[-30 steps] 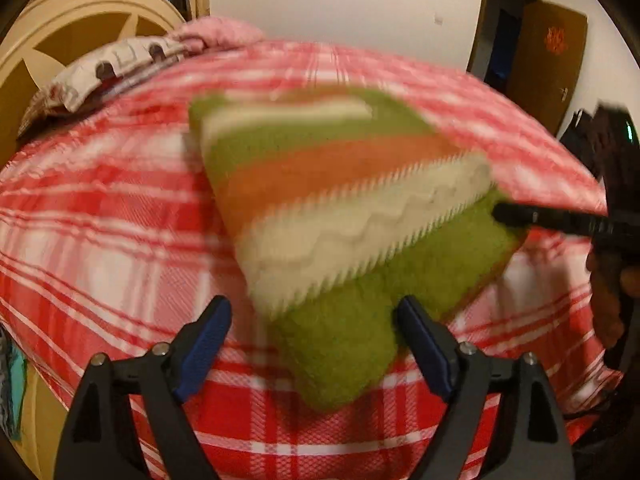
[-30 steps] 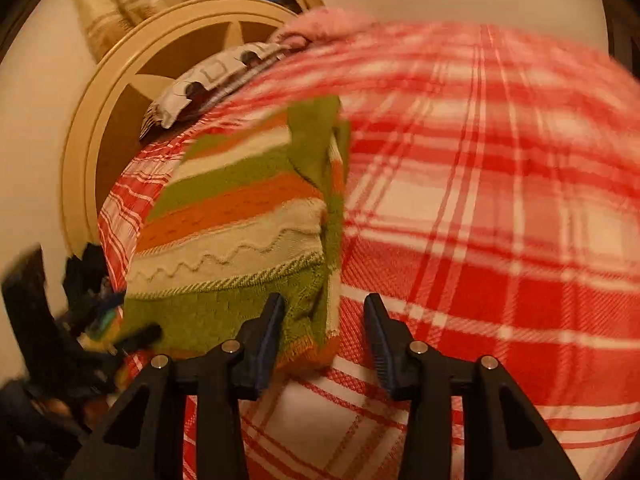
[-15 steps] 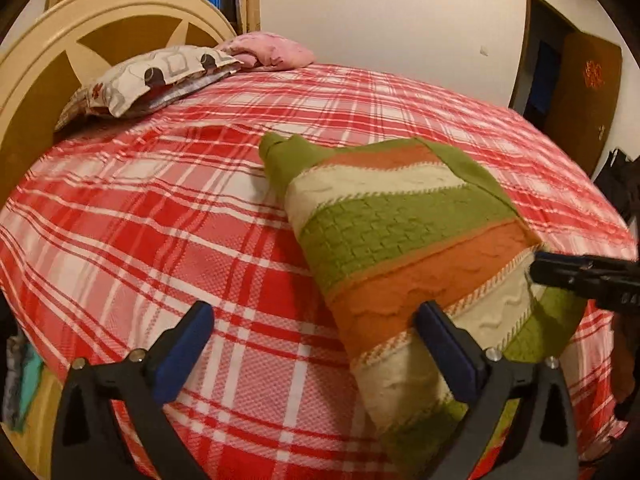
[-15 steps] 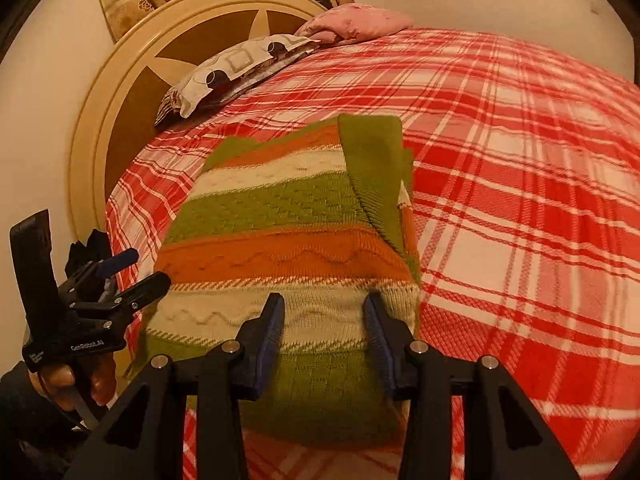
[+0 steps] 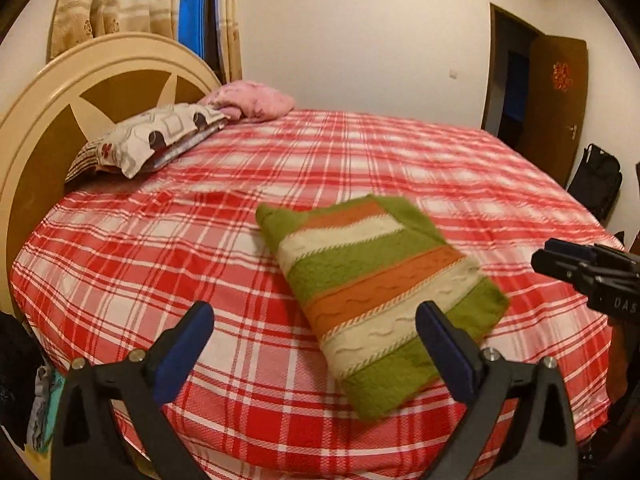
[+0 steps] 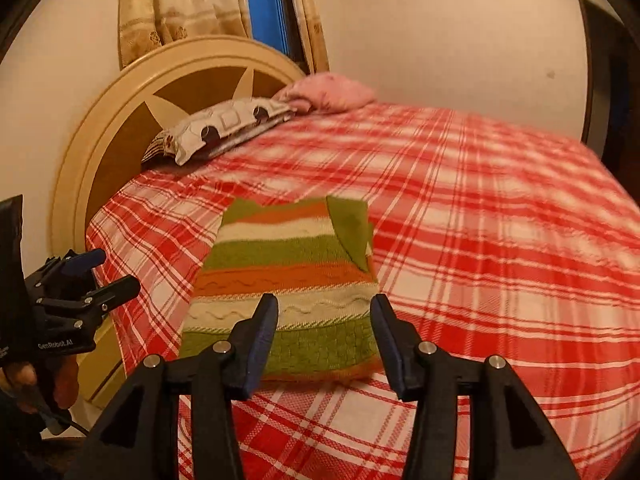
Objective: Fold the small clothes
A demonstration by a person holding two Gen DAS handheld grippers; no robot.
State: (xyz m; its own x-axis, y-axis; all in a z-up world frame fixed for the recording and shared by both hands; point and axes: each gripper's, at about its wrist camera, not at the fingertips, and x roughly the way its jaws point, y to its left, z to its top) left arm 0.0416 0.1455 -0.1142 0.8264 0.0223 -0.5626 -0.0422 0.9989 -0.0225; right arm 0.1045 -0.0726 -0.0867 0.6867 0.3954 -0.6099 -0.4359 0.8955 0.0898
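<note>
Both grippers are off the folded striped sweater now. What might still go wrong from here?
1. The striped sweater lies near the bed's front edge, so a nudge might push it off.
2. A green flap lies loose on top; it may slip open.
3. The right gripper, jaws opening with nothing between them, hovers over the hem, like the open left gripper; either might snag the knit.

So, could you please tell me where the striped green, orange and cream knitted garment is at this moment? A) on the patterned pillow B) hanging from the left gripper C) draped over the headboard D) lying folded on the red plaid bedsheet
D: the striped green, orange and cream knitted garment lies folded flat on the red plaid bedsheet, with neither gripper touching it.
</note>
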